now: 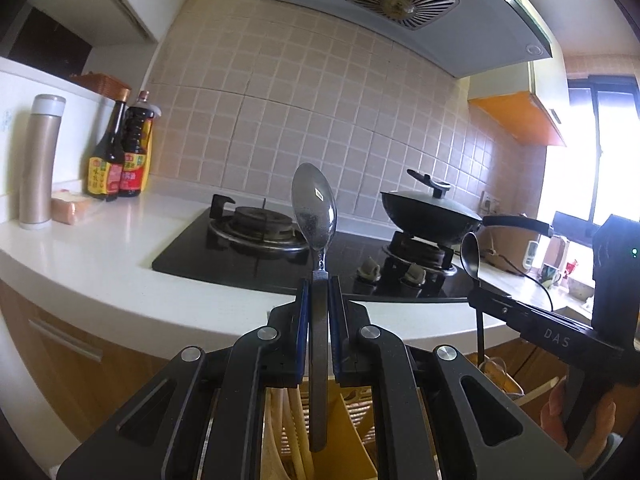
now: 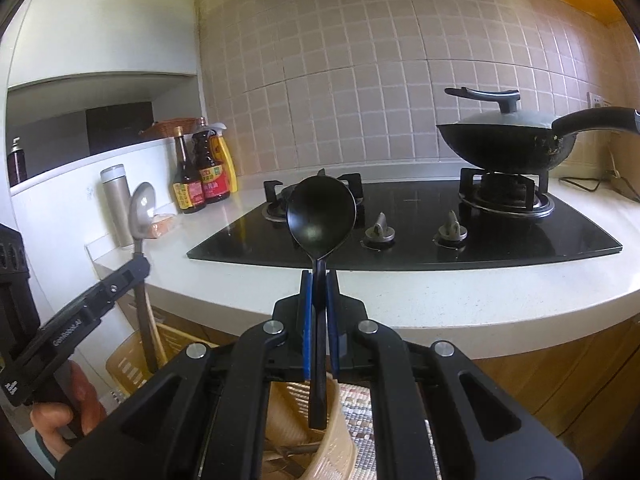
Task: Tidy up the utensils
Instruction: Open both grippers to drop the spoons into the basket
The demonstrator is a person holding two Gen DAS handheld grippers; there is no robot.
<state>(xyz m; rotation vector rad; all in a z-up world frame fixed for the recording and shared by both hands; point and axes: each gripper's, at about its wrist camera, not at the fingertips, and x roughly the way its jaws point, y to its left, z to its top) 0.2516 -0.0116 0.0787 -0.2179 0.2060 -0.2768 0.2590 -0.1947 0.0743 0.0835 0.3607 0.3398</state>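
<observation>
My left gripper (image 1: 319, 280) is shut on the dark handle of a steel spoon (image 1: 314, 206), bowl up, in front of the counter. My right gripper (image 2: 319, 276) is shut on a black ladle (image 2: 321, 210), bowl up. Each gripper shows in the other's view: the black ladle at the right of the left wrist view (image 1: 469, 250), the steel spoon at the left of the right wrist view (image 2: 143, 208). A beige slotted utensil basket (image 2: 124, 360) stands below the grippers, with wooden handles in it; it also shows under my left gripper (image 1: 348, 436).
A white counter (image 1: 120, 256) carries a black gas hob (image 2: 420, 228) with a lidded wok (image 2: 508, 140) on the right burner. Sauce bottles (image 1: 120, 156) and a steel flask (image 1: 40, 164) stand at the left. Wooden cabinets are below.
</observation>
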